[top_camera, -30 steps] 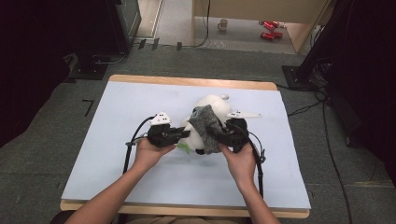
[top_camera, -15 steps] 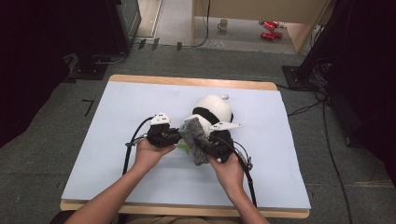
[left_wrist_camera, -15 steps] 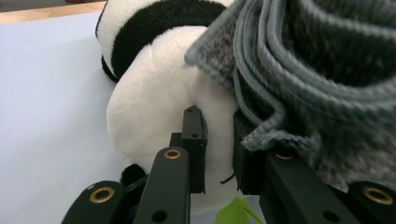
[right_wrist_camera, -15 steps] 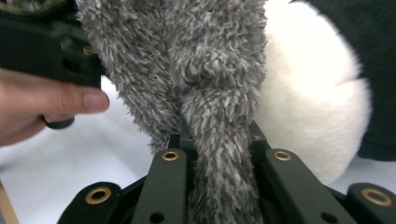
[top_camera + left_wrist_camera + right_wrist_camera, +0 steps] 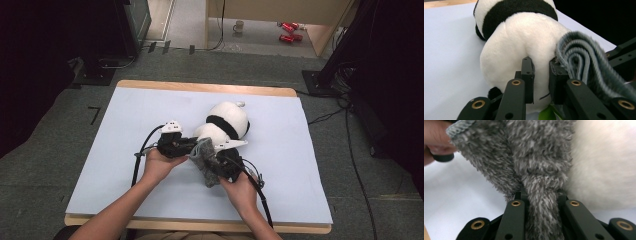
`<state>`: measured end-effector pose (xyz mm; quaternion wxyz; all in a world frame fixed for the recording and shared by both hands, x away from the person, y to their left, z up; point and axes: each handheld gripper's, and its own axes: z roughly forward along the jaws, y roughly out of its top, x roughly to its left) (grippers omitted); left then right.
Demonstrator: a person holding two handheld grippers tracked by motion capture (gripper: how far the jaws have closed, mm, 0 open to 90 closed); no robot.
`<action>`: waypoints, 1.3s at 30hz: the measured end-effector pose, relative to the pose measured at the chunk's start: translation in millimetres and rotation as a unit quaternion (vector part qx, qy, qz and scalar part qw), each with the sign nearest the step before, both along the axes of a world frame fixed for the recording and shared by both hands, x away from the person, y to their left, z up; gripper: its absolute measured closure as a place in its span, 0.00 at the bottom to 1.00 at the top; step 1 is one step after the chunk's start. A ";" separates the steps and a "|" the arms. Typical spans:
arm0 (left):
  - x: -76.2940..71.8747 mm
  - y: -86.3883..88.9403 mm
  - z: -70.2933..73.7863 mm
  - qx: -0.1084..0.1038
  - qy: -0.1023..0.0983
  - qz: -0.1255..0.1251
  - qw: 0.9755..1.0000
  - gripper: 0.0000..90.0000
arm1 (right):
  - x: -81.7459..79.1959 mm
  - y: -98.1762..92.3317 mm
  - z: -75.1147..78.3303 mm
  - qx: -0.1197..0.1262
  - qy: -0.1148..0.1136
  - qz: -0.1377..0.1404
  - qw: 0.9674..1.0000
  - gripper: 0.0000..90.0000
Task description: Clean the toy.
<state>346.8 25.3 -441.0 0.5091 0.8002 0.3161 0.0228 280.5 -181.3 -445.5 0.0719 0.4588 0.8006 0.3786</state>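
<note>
A black-and-white plush panda (image 5: 227, 122) lies on the pale blue mat (image 5: 125, 125), its white body close ahead in the left gripper view (image 5: 519, 42). A grey fuzzy cloth (image 5: 205, 160) hangs bunched at the panda's near end. My right gripper (image 5: 220, 162) is shut on a fold of the cloth (image 5: 536, 157), with the panda's white fur (image 5: 604, 170) just to the right. My left gripper (image 5: 187, 147) is pressed against the panda, its jaws nearly together (image 5: 541, 65) with white plush pinched between them. Folds of the cloth (image 5: 584, 57) drape over its right jaw.
A small green piece (image 5: 546, 115) peeks out under the panda by my left gripper. The mat covers a wooden table (image 5: 200, 87). On the floor beyond stand a mug (image 5: 240, 25) and red cans (image 5: 287, 32). Cables (image 5: 350, 150) run along the right.
My right gripper has come down and toward the table's front with the grey cloth, baring more of the panda. The left hand has stayed put.
</note>
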 end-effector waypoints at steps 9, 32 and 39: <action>4.1 5.5 0.7 0.005 -0.002 -0.014 1.000 0.85 | 0.0 -3.6 8.9 -0.007 0.010 0.009 1.000 0.87; 2.1 1.2 0.4 0.002 0.019 -0.015 1.000 0.84 | 3.9 -9.6 25.4 0.029 -0.049 -0.034 0.998 0.87; 4.3 3.9 0.2 0.001 0.026 -0.018 0.999 0.84 | -0.7 -0.4 8.6 0.011 -0.031 -0.011 0.999 0.87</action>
